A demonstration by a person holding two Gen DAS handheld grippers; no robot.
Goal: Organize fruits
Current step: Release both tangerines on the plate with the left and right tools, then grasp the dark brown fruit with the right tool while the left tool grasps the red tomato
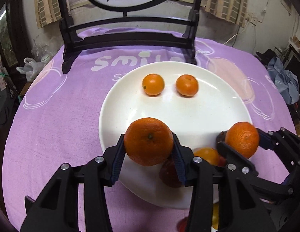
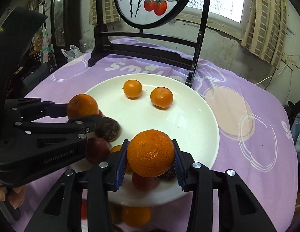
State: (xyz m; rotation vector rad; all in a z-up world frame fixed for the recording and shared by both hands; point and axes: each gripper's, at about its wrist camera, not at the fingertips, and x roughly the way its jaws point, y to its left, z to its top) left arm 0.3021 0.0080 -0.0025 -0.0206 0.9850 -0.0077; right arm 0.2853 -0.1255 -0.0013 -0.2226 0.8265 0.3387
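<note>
In the left wrist view my left gripper is shut on a large orange, held above the near rim of a white plate. To its right my right gripper is shut on a second orange. The right wrist view shows the same: the right gripper grips its orange, and the left gripper grips the other orange. Two small oranges lie on the plate's far half. Beneath the grippers lie dark red and brown fruits.
A black wooden stand with a round painted screen stands behind the plate on the purple cloth. More fruit lies at the plate's near edge. A plastic bag sits far left, and clothes lie at the right.
</note>
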